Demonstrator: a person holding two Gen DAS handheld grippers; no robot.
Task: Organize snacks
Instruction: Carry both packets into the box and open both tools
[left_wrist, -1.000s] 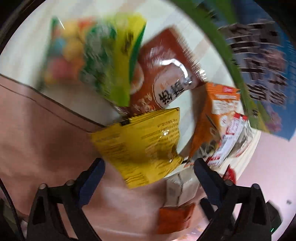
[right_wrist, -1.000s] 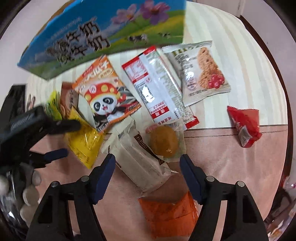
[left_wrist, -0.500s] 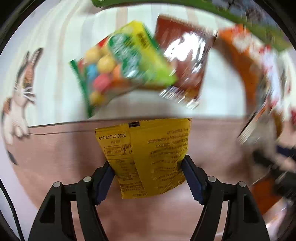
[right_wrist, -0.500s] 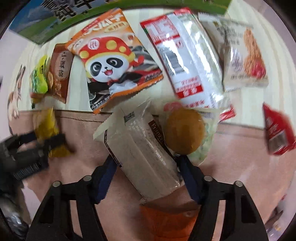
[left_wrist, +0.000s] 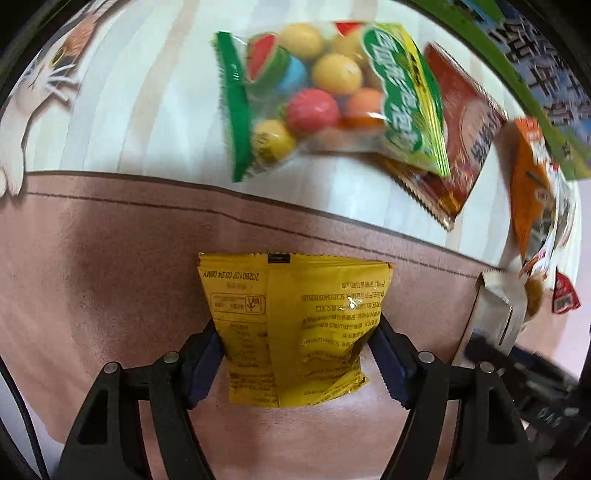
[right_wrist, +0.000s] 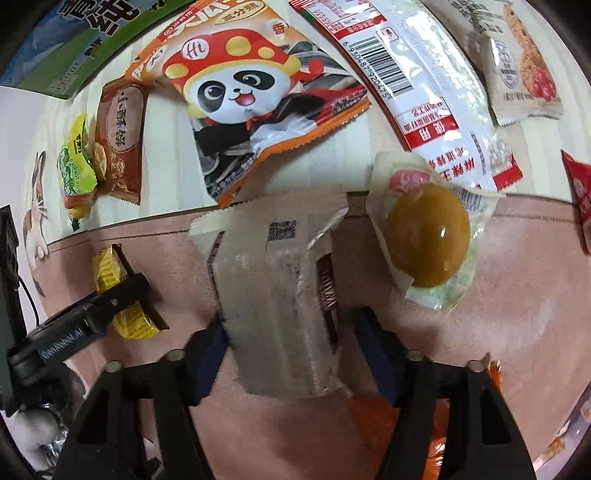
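The left gripper (left_wrist: 297, 354) is holding the yellow packet (left_wrist: 295, 325) in the lower middle of the left wrist view, over the pink part of the bench (left_wrist: 92, 258). Its jaws have just been closing, and now the blue pads are pressing on both side edges of the packet. The packet is looking light, thin and crinkly, so it is likely bending and slipping if squeezed only at a corner; taking it by its two long sides, as here, seems best

The right gripper (right_wrist: 291, 354) is sitting around the pale wrapped bar (right_wrist: 273, 295) in the lower middle of the right wrist view. Its jaws have just been closing too. The left pad is touching the wrapper, but a small gap is showing on the right side, so it is not gripping yet. The bar is looking firmer inside, with loose, shiny, slippery wrap, so the middle of the block is the safest place to pinch
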